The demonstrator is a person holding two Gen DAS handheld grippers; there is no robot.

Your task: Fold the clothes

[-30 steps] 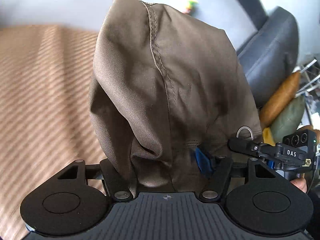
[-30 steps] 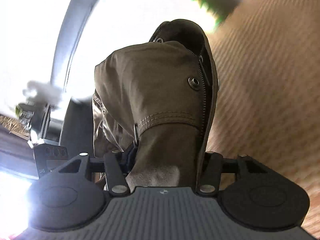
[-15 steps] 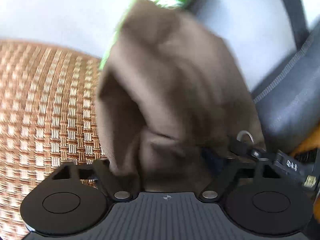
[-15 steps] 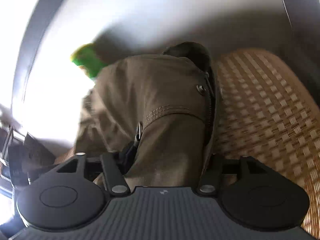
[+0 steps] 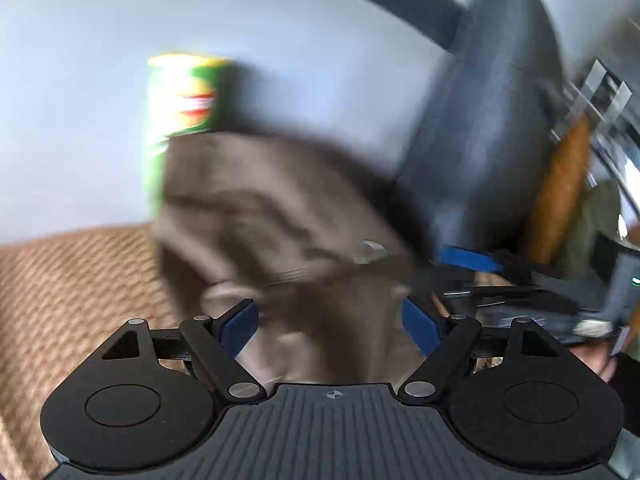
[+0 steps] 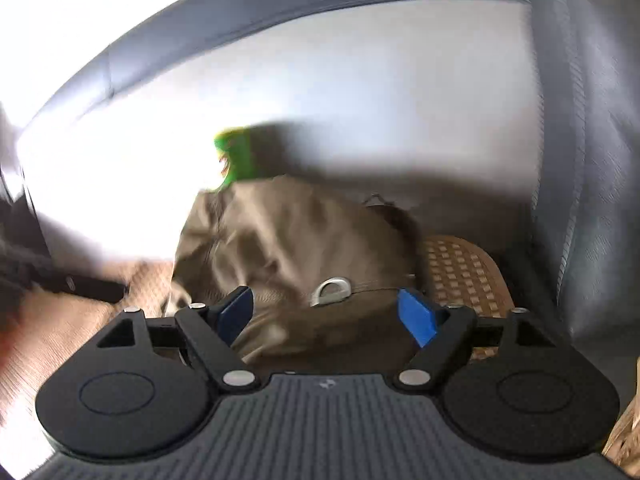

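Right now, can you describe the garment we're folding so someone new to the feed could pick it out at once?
Start at the tan woven mat along the pale wall. On it, just ahead of both grippers, lies a bunched olive-brown cloth garment in front of a green cylindrical can. It is the only soft, creased thing there, and a silver D-ring on its near edge marks it.

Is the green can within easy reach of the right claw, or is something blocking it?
Probably not directly. The bunched brown garment lies between the right claw, whose jaws are opening, and the green can, hiding the can's lower part. It would likely need to go over or around.
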